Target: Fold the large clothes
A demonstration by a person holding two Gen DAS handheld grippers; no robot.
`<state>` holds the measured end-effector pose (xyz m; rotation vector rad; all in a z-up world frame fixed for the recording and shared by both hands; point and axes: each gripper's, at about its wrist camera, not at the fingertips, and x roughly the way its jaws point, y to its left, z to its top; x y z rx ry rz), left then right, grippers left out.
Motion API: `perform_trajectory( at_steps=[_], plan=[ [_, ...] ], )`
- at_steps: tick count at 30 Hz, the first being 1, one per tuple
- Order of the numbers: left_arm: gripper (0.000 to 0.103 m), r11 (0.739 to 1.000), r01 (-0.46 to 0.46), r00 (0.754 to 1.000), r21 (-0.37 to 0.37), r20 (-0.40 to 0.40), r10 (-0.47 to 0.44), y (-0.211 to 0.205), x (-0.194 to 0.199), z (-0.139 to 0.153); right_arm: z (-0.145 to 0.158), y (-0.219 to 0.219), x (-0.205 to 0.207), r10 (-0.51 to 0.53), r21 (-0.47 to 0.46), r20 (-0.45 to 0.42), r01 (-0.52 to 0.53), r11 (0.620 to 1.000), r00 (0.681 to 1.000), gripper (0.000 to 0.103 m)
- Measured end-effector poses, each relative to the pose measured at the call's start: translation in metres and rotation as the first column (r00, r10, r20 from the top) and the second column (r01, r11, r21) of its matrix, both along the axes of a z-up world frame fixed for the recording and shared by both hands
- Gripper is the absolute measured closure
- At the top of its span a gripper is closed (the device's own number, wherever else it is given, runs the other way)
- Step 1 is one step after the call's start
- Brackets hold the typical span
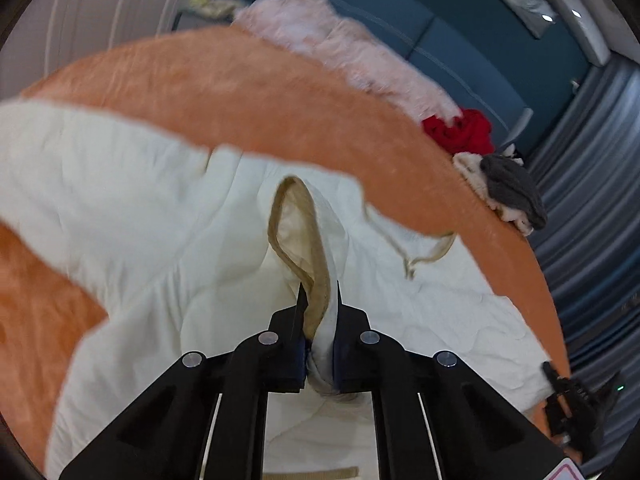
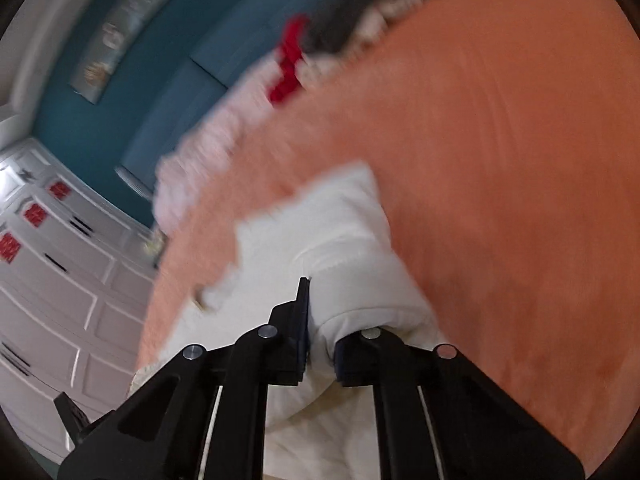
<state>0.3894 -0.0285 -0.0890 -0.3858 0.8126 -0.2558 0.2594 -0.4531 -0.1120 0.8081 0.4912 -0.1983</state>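
A large white garment (image 1: 160, 208) with tan trim (image 1: 304, 240) lies spread over an orange bed cover (image 1: 248, 96). My left gripper (image 1: 319, 300) is shut on a tan-edged fold of the garment and holds it up a little. In the right wrist view the same white garment (image 2: 320, 232) lies bunched on the orange cover (image 2: 500, 140). My right gripper (image 2: 324, 304) is shut on a thick fold of it; cloth covers its right finger. The right gripper also shows at the lower right edge of the left wrist view (image 1: 576, 400).
A pale pink fluffy garment (image 1: 344, 48), a red garment (image 1: 460, 128) and a grey and cream pile (image 1: 508, 188) lie along the far edge of the bed. A blue wall (image 1: 460, 32) is behind. White panelled cabinets (image 2: 60, 280) stand to the left in the right wrist view.
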Motion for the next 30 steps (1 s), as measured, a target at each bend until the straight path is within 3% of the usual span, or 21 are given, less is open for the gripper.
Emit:
perform_trajectory(
  at_steps=[1,3,5,6,9,13,17,20,23,26,30],
  plan=[
    [0.097,1.0,0.005,1.0,0.015,0.017,-0.006,-0.001,0.0,0.001,0.004,0.004,-0.001,-0.004,-0.06,0.007,0.005,0.998,1.0,0.094],
    [0.097,0.996,0.018,1.0,0.082,-0.006,-0.017,-0.007,0.003,-0.015,-0.012,0.009,0.008,-0.005,-0.146,-0.092,-0.009,0.989,0.996,0.094],
    [0.096,0.993,0.02,0.996,0.118,-0.083,-0.01,-0.011,0.009,-0.049,-0.046,0.009,0.019,0.013,-0.119,-0.209,-0.039,0.992,0.978,0.094],
    [0.095,0.991,0.023,0.993,0.13,-0.116,-0.008,-0.01,0.011,-0.067,-0.053,0.007,0.02,0.021,-0.098,-0.219,-0.043,0.994,0.975,0.094],
    [0.094,0.996,0.008,0.995,0.087,-0.099,0.001,-0.003,0.009,-0.075,-0.048,0.006,0.021,0.011,-0.114,-0.233,-0.039,0.993,0.972,0.091],
    [0.09,0.998,-0.003,0.995,0.063,-0.095,0.009,0.002,0.007,-0.078,-0.037,0.023,0.008,-0.02,-0.214,-0.279,-0.041,0.976,0.96,0.084],
    [0.084,0.999,-0.026,0.995,0.027,-0.094,0.029,0.015,0.0,-0.071,-0.007,0.057,-0.022,-0.087,-0.354,-0.239,-0.004,0.935,0.967,0.074],
    [0.083,0.999,-0.044,0.994,0.026,-0.094,0.046,0.024,-0.007,-0.058,0.012,0.099,-0.01,0.012,-0.423,-0.218,-0.105,0.9,0.976,0.07],
    [0.083,0.997,-0.071,0.993,0.026,-0.092,0.073,0.036,-0.015,-0.05,0.016,0.149,0.026,0.155,-0.464,-0.245,-0.256,0.848,0.957,0.07],
    [0.082,0.997,-0.07,0.991,0.035,-0.109,0.073,0.04,-0.011,-0.055,0.0,0.185,0.056,0.229,-0.462,-0.312,-0.357,0.811,0.922,0.071],
    [0.08,0.996,-0.051,0.992,0.072,-0.11,0.059,0.038,-0.008,-0.069,-0.034,0.206,0.077,0.232,-0.431,-0.403,-0.407,0.805,0.885,0.071]
  ],
)
